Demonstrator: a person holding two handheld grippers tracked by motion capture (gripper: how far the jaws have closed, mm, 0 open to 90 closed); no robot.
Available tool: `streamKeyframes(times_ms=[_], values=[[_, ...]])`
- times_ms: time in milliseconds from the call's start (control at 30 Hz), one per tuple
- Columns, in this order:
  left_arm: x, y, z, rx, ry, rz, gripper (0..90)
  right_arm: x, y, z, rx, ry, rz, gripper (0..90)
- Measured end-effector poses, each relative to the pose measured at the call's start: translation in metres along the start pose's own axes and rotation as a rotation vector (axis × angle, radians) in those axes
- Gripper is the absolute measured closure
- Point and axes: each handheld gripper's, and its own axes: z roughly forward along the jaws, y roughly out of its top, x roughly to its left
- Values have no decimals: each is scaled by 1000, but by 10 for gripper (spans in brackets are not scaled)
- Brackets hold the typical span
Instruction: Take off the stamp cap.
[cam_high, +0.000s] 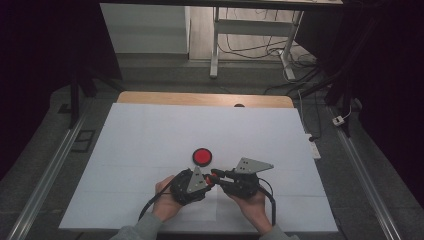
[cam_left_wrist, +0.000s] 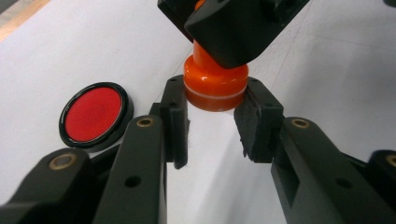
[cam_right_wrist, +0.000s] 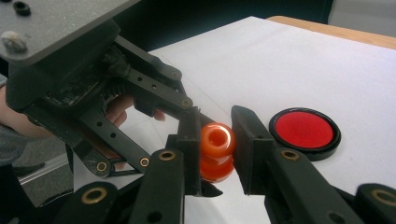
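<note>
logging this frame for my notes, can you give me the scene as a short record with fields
surface: white sheet over a wooden table
held item: orange spool-shaped piece, held above the sheet
left gripper: jaws at the piece's wide end
right gripper: jaws on either side of the piece
loose item: red disc with black rim, flat on the sheet beyond the grippers
hands: both near the table's front edge

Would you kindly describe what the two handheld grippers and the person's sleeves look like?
Both the left gripper and the right gripper are black, built from linkage bars with brass-coloured pivot pins and flat rectangular padded fingertips. Each carries a grey three-cornered plate with small holes on top and trails a black cable. The person wears grey sleeves.
</note>
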Motion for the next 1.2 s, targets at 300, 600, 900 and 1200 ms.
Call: streamKeyframes(times_ms=[300,600,900,1200], values=[[0,-5,6,48,-24,-3,651,-13,8,-27,-110,-51,44,729],[6,-8,0,23,-15,-34,650,-11,6,-20,-87,-32,40,728],[12,-10,-8,1,-15,-63,650,-14,4,-23,-96,-31,49,728],[23,-17,-21,-24,-12,-111,649,-15,3,-25,-98,-44,46,727]])
